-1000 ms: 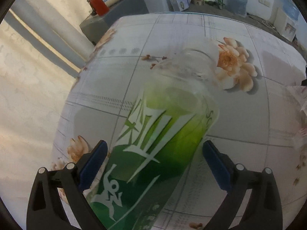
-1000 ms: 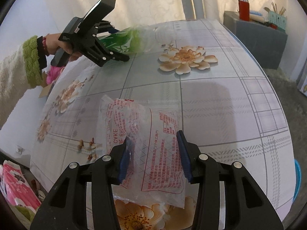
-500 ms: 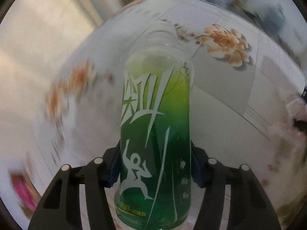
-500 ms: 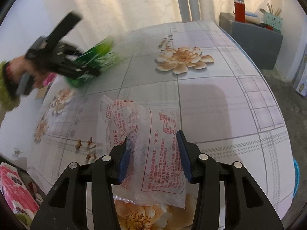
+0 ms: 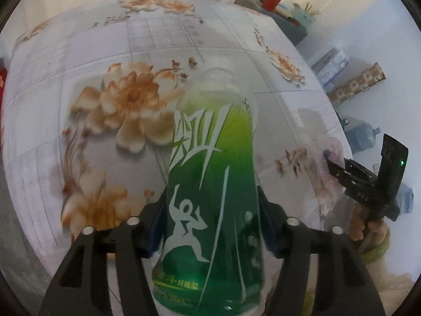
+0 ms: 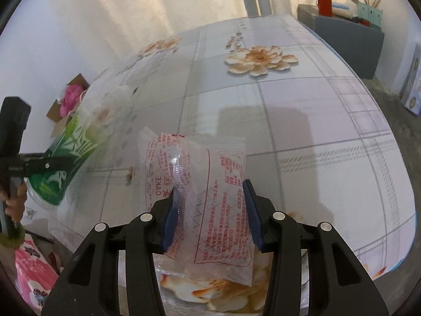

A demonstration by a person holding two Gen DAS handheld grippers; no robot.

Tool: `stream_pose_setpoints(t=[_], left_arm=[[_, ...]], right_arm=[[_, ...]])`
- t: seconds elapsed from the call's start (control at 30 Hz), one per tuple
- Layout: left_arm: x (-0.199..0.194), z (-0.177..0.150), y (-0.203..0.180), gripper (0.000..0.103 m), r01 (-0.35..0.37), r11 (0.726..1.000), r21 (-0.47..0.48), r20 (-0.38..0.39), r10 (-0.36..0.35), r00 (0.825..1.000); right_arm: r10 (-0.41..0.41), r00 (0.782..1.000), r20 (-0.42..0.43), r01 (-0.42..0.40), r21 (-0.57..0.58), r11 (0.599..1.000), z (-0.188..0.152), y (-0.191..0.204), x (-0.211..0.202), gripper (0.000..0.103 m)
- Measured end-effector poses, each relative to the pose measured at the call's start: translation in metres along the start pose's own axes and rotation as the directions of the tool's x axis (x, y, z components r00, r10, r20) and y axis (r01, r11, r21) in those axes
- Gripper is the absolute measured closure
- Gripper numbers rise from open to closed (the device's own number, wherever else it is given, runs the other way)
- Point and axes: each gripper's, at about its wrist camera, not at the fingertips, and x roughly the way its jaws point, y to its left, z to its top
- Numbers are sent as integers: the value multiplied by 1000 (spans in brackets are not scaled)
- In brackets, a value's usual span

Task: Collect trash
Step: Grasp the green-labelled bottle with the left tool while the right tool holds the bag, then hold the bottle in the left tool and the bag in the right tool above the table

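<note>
1. The green bottle (image 5: 210, 197) sits gripped between the left gripper (image 5: 211, 221) pads, which have just widened slightly; only the right view shows it held past the table's edge.
2. The right gripper (image 6: 210, 210), half open, pinches a clear cake wrapper (image 6: 208, 200).
3. Earlier, the bottle lay tilted over the table.
4. Floral tablecloth (image 6: 302, 110); curtains (image 6: 158, 5) behind.

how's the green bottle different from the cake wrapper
The bottle is a rigid cylinder with a green label; the wrapper is a flat, crumpled clear film with red print. The bottle sits in the left gripper, the wrapper in the right gripper. Both are held over the flowered table.
</note>
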Motion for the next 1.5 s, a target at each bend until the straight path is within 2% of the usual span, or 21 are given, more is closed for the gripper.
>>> stream_pose_setpoints(t=[0.07, 0.2, 0.33, 0.4, 0.5, 0.63, 0.83, 1.1, 1.5], left_arm=[[-3, -5, -2, 25, -17, 1000, 6, 31, 17, 999], [-9, -1, -12, 23, -77, 997, 30, 88, 74, 993], [-2, 6, -22, 22, -185, 978, 97, 116, 174, 978], [2, 7, -22, 22, -205, 972, 119, 106, 192, 976], [10, 6, -23, 22, -221, 966, 138, 93, 209, 973], [12, 5, -26, 26, -222, 965, 143, 96, 210, 973], [17, 4, -31, 45, -179, 975, 135, 78, 170, 982], [14, -1, -29, 46, -169, 982, 86, 101, 160, 982], [-10, -13, -43, 46, -217, 973, 83, 215, 196, 957]], right_arm=[[-4, 1000, -9, 4, -5, 1000, 1, 4, -1, 51], [16, 999, -35, -17, -5, 1000, 1, 10, 0, 37], [52, 997, -61, -51, 12, 999, 5, 11, 4, 27], [54, 996, -75, -53, 10, 999, 7, 12, 5, 25], [11, 996, -93, -13, -19, 1000, 7, 19, 7, 25], [-57, 994, -94, 49, -81, 995, 1, 30, 9, 25], [-127, 988, -82, 116, -135, 984, -8, 35, 8, 27], [-197, 978, -64, 185, -152, 971, -15, 38, 6, 44], [-161, 985, -66, 156, -82, 984, -12, 26, 2, 57]])
